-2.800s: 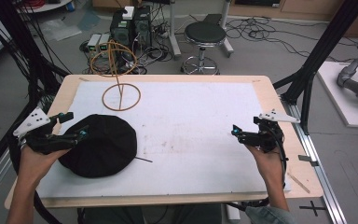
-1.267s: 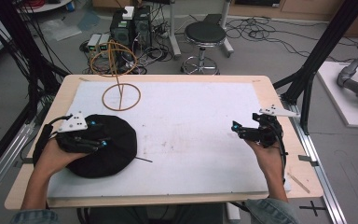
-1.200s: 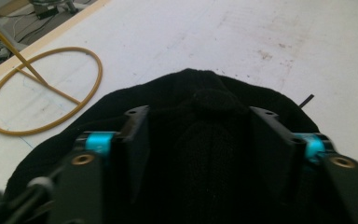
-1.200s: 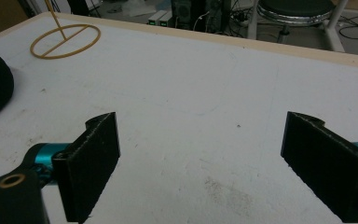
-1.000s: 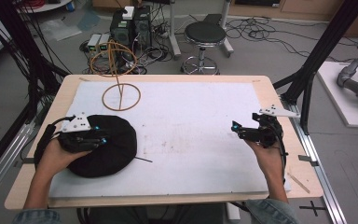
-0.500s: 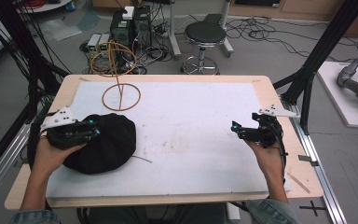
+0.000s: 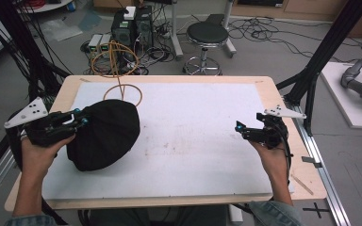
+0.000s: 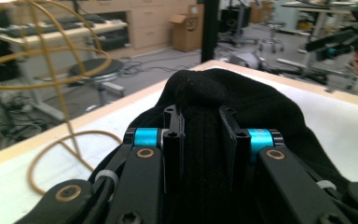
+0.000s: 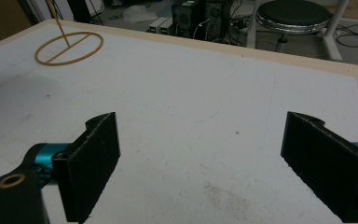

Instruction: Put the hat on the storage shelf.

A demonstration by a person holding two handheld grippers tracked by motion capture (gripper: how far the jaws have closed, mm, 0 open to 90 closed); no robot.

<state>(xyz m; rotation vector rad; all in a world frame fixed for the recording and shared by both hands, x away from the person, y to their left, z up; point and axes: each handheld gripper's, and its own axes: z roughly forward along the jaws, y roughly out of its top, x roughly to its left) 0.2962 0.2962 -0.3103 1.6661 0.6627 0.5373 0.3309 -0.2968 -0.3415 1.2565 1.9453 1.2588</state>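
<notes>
Left gripper [image 8: 200, 135] pinches the black hat [image 7: 104, 134], hiding its underside; right gripper [image 9: 205, 163] gapes.

The table [image 7: 283, 94] has a light wooden top with a rim exposed on all sides. A white mat [image 7: 202, 136] covers most of the top and shows faint scuff marks near its middle. A black hat [image 7: 106, 136] lies bunched on the mat's left part. The yellow wire stand's ring base [image 7: 123, 92] rests at the mat's far left edge, beside the hat.
</notes>
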